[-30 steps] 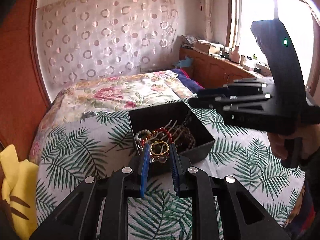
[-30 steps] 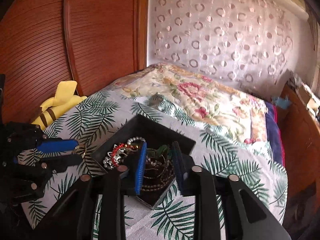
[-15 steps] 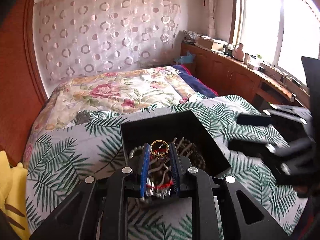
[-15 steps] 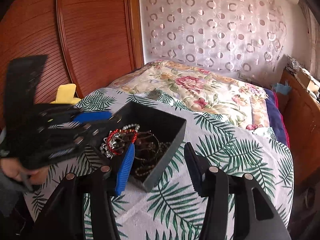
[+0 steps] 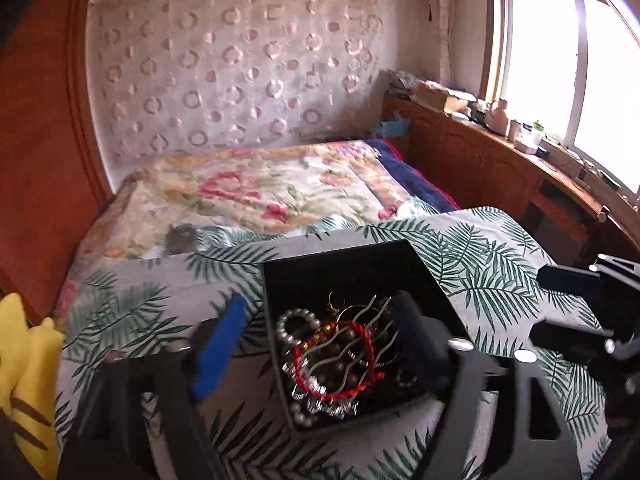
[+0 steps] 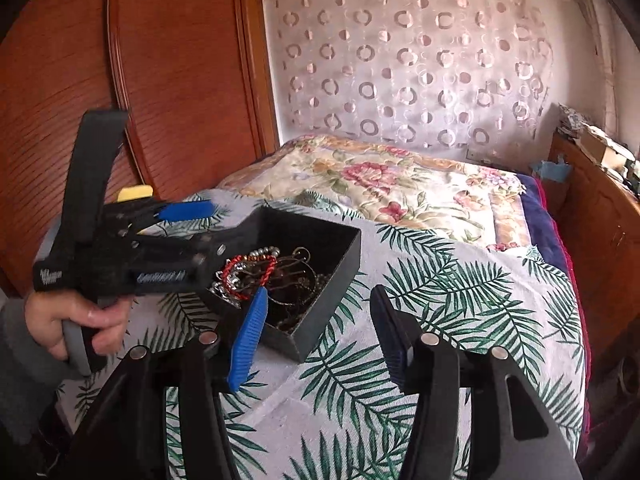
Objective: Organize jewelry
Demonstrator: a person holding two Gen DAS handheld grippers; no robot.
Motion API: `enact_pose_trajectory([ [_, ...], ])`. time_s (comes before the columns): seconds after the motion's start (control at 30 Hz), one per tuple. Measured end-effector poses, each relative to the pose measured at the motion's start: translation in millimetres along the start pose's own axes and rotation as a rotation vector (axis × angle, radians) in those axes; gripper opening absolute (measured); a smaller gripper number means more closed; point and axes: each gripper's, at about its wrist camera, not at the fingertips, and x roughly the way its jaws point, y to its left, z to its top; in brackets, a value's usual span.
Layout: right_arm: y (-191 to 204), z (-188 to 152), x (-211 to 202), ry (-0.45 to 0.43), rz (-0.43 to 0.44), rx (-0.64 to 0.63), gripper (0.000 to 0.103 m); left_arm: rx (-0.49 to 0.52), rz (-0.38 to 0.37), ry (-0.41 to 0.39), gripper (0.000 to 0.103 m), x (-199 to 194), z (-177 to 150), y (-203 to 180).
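Straddling the box: the left gripper has its jaws spread wide and holds nothing; its blue pad sits outside the box's left wall, the dark pad inside near the right wall.
Right gripper: the right gripper is also spread wide and empty, its blue pad over the box's near corner, its dark pad over bare cloth to the right.
Box: the black box sits on the palm-leaf cloth, lidless, one corner turned toward the right wrist camera.
Jewelry: a tangle fills the near half of the box, with a red cord bracelet, a pearl ring of beads, dark wooden beads and wavy silver wires; the far half of the box floor is bare.
Edges: the cloth's far edge meets the floral quilt just behind the box; its right edge drops off beside the wooden cabinet.
Open room: bare cloth lies right of the box and in front of it, seen from the right wrist.
Left side: a yellow plush lies at the cloth's left margin, well apart from the box, by the wooden panel.
Hand: the left hand grips the left gripper's handle.
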Motion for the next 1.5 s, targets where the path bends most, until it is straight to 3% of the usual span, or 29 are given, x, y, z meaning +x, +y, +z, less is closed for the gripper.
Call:
enact_pose_trajectory([
  [0.17, 11, -5, -31, -0.079, -0.029, 0.034, 0.070, 0.007, 0.055, -0.054, 0.096, -39, -18, -6],
  [0.57, 41, -44, -92, -0.220, -0.112, 0.072, 0.099, -0.062, 0.106, -0.110, 0.096, -129, -63, -5],
  [0.93, 45, -66, -103, -0.237, -0.201, 0.112, 0.101, -0.072, 0.159, -0.140, 0.096, -161, -82, -6],
  [1.5, 40, -71, -97, -0.241, -0.227, 0.143, 0.101, -0.074, 0.166, -0.149, 0.096, -165, -83, -9],
])
